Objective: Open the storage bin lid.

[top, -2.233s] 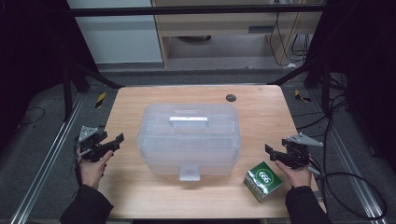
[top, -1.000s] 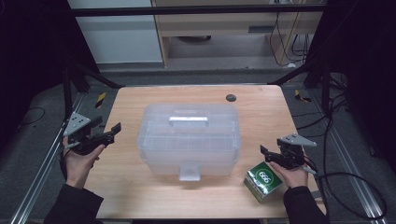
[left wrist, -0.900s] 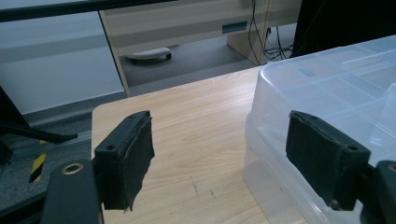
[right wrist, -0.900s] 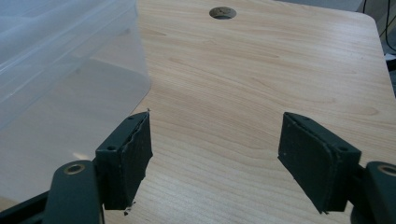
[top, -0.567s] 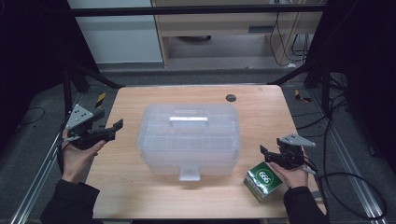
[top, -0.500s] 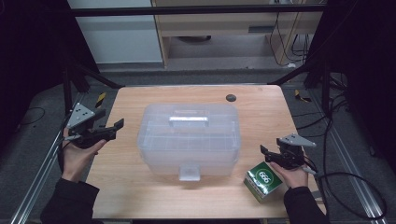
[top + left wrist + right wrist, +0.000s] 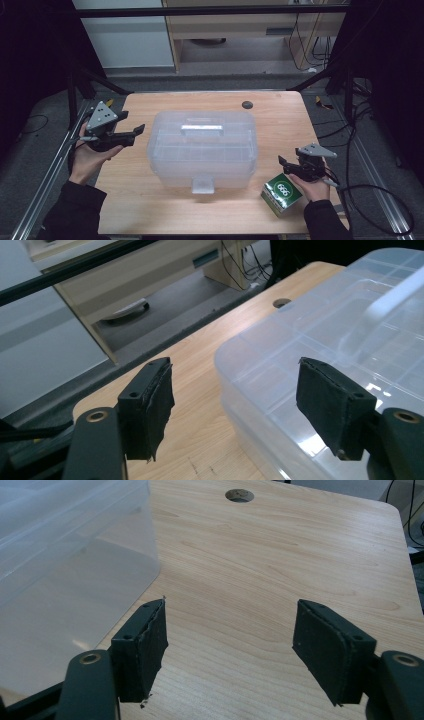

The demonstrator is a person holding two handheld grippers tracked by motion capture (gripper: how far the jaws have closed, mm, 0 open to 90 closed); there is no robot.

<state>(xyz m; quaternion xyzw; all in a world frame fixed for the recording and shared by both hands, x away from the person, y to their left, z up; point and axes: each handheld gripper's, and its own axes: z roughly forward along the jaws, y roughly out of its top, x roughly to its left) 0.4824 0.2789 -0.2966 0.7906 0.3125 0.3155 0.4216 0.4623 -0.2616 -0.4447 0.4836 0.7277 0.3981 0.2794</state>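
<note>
A translucent plastic storage box point(image 7: 202, 147) with a closed lid, a top handle and a front latch stands in the middle of the wooden table point(image 7: 280, 125). My left gripper point(image 7: 136, 134) hovers just left of the box, pointing at its upper left side. It is open, its jaws have just been closing a little, and nothing is between them. In the left gripper view the jaws point(image 7: 235, 405) frame the box's lid corner point(image 7: 350, 330). My right gripper point(image 7: 283, 166) is open and empty, right of the box. A small green carton point(image 7: 281, 194) lies under that hand.
A round cable hole point(image 7: 247, 104) sits near the table's far edge. Metal frame rails point(image 7: 55, 165) run along both sides, and cables point(image 7: 370, 195) lie on the floor at the right. Bare wood point(image 7: 280, 570) lies ahead of the right gripper, with the box wall point(image 7: 65, 555) at its left.
My left hand has lifted and moved toward the far side, staying beside the box's left end. The right hand, the box and the green carton have not moved.
</note>
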